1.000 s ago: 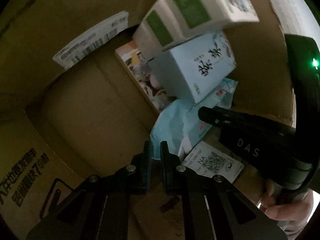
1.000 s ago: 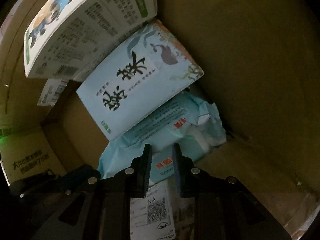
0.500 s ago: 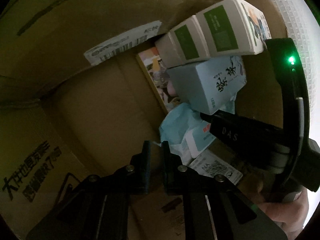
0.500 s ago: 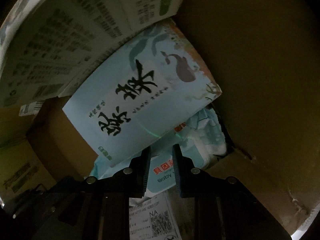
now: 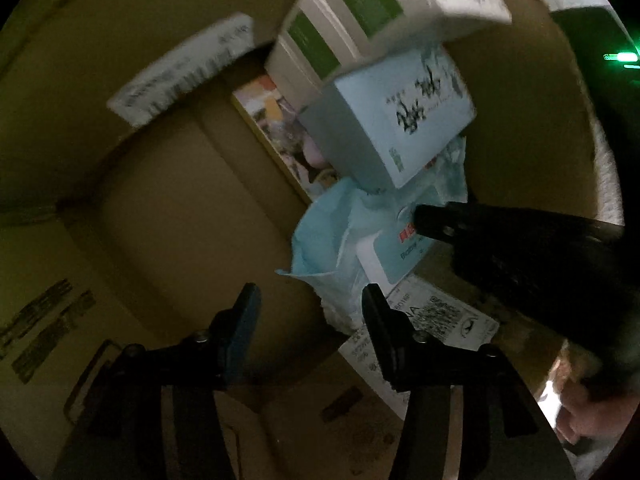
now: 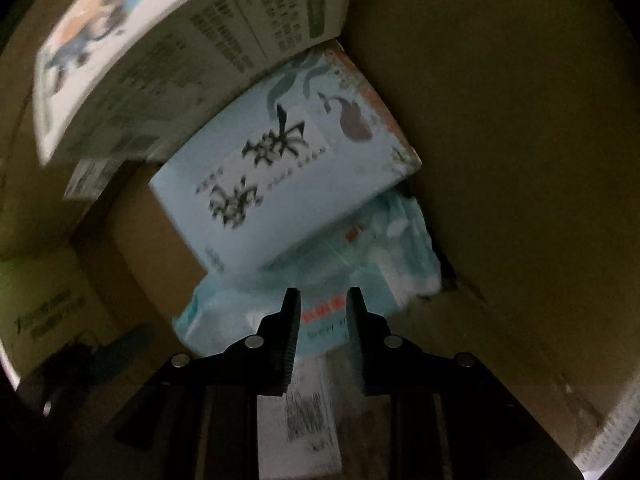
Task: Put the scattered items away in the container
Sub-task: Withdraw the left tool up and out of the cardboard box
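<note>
Both grippers are inside a dark cardboard box (image 5: pixel 160 208). A pale blue box with black brush characters (image 5: pixel 400 120) (image 6: pixel 280 168) leans on a light blue wet-wipes pack (image 5: pixel 360 240) (image 6: pixel 352 280). A white box with green patches (image 5: pixel 360 4) (image 6: pixel 160 52) lies above them. My left gripper (image 5: pixel 308 304) is open and empty, just left of the wipes pack. My right gripper (image 6: pixel 322 308) has its jaws a narrow gap apart with nothing between them, just over the wipes pack; it shows as a dark arm in the left wrist view (image 5: pixel 520 248).
A colourful flat book or card (image 5: pixel 280 128) stands against the stacked boxes. A white shipping label (image 5: pixel 184 68) is stuck on the far wall. Another label with a QR code (image 5: pixel 432 320) (image 6: pixel 304 420) lies on the box floor near me. Cardboard walls close in all round.
My left gripper has opened from shut. Both views shifted and blurred; the right gripper drew back a little from the blue box. The items have not moved.
</note>
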`<state>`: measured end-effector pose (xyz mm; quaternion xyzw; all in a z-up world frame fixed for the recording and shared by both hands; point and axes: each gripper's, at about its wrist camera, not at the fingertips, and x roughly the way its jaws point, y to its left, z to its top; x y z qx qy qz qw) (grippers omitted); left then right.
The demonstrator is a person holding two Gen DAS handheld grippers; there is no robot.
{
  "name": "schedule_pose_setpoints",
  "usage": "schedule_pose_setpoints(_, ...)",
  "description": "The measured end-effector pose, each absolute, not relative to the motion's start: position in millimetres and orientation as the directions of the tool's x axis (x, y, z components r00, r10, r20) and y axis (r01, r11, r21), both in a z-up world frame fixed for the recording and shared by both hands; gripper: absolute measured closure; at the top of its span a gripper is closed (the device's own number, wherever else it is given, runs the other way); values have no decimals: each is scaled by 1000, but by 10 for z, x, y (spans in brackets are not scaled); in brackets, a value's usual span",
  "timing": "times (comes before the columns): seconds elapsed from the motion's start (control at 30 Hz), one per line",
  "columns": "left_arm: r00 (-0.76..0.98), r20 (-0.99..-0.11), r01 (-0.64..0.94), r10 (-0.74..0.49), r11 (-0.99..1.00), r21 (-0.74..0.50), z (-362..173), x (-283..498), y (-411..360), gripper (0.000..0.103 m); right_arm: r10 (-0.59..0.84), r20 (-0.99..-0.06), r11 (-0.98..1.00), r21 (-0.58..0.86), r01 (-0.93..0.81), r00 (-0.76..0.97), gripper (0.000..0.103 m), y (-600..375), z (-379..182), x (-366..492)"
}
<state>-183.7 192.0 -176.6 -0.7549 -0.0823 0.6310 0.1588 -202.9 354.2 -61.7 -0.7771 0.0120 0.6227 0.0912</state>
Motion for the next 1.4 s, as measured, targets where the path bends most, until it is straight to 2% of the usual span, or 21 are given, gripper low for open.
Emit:
schedule_pose_setpoints(0.07,239,-909,-51,340,-931,-362,-1860,-1860,1962,53,118,-969,-983,-144,-111,217,83,3549,-528,-2007)
schedule_pose_setpoints(0.1,251,-907,-45,338,-932,-360,-1886,-1871,1978,63,140,-970,-984,-159,-84,199,83,3541,-454,-2001)
schedule_pose_setpoints(0.13,258,-907,-38,333,-935,-354,-1912,-1885,1997,68,166,-970,-982,-179,-59,180,83,3533,-395,-1999)
schedule_pose_setpoints(0.23,301,-889,-11,345,-931,-365,-2015,-1917,2065,71,278,-956,-960,-278,17,92,83,3488,-167,-1990)
schedule_pose_setpoints(0.27,303,-887,-5,348,-930,-366,-2038,-1920,2077,71,284,-957,-958,-281,64,57,83,3477,-93,-1987)
schedule_pose_setpoints(0.37,318,-876,34,362,-928,-371,-2143,-1936,2093,71,236,-971,-970,-235,64,20,83,3523,95,-1991)
schedule_pose_setpoints(0.43,329,-864,79,381,-923,-377,-2174,-1960,2073,72,258,-966,-964,-258,72,-11,83,3554,180,-1999)
schedule_pose_setpoints(0.53,336,-850,106,405,-913,-393,-2189,-1992,2083,73,299,-954,-950,-300,91,-24,83,3601,226,-2016)
schedule_pose_setpoints(0.7,323,-830,150,454,-891,-429,-2204,-2010,2114,75,248,-968,-963,-249,99,-20,83,3674,249,-2076)
schedule_pose_setpoints(0.87,288,-825,168,486,-874,-456,-2170,-2046,2162,78,259,-965,-956,-261,133,-34,83,3658,293,-2169)
schedule_pose_setpoints(1.17,280,-779,184,561,-828,-530,-2181,-2149,2112,78,187,-982,-972,-180,149,34,83,3662,154,-2311)
schedule_pose_setpoints(1.4,304,-788,126,536,-842,-525,-2102,-2264,2191,77,193,-981,-969,-191,160,2,83,3693,235,-2442)
